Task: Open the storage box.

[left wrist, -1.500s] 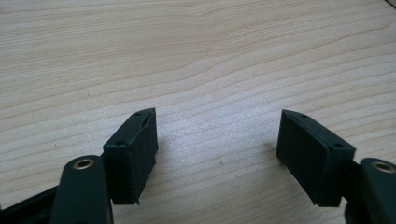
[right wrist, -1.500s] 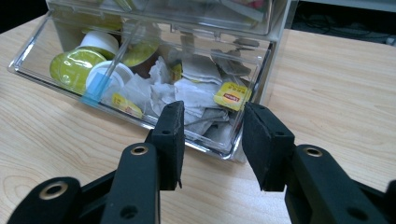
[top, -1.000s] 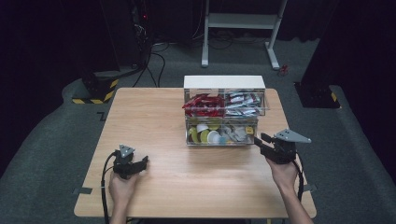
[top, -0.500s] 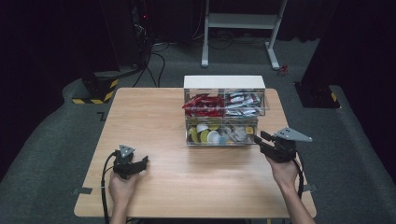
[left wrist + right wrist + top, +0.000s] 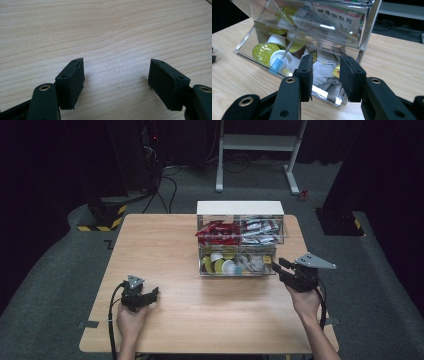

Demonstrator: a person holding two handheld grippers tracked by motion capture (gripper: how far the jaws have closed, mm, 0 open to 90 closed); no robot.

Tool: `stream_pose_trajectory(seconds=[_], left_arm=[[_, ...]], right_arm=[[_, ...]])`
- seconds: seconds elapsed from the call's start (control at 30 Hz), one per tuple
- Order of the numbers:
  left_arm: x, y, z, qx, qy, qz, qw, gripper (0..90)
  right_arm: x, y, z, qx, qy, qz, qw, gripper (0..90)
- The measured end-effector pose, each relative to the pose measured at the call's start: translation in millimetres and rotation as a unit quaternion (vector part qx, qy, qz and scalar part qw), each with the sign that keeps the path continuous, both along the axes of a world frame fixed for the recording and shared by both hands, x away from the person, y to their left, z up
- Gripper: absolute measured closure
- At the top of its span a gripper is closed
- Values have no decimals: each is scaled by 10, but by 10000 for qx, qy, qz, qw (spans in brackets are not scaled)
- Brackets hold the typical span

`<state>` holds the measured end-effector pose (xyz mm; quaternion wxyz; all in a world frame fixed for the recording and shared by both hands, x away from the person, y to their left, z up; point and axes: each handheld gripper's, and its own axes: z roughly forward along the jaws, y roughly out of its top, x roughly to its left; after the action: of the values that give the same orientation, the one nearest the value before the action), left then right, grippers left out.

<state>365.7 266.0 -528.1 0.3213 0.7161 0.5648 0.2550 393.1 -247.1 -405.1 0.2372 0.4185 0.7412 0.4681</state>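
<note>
Right gripper [image 5: 325,75]: jaws parted by a narrow gap, nothing held between them. They are aimed at the lower drawer [image 5: 287,62] of the clear organizer [image 5: 240,240], whose front lip lies just beyond the tips; sachets and capsules are seen inside. The drawer's long axis runs across the jaws. Left gripper [image 5: 116,82]: jaws wide apart, empty, over bare table [image 5: 150,240], well apart from the organizer. The right hand [image 5: 305,300] is judged nearer.

Bright table [image 5: 165,245], dark surroundings, soft focus
</note>
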Motion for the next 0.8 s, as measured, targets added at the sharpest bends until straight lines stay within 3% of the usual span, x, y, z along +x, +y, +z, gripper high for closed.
stream_pose_trajectory(seconds=[0.5, 0.8], left_arm=[[0, 0, 0, 1, 0, -1, 10000, 295], [0, 0, 0, 1, 1, -1, 10000, 295]], right_arm=[[7, -15, 148, 20, -38, 35, 10000, 623], [26, -17, 319, 100, -135, 99, 9998, 629]])
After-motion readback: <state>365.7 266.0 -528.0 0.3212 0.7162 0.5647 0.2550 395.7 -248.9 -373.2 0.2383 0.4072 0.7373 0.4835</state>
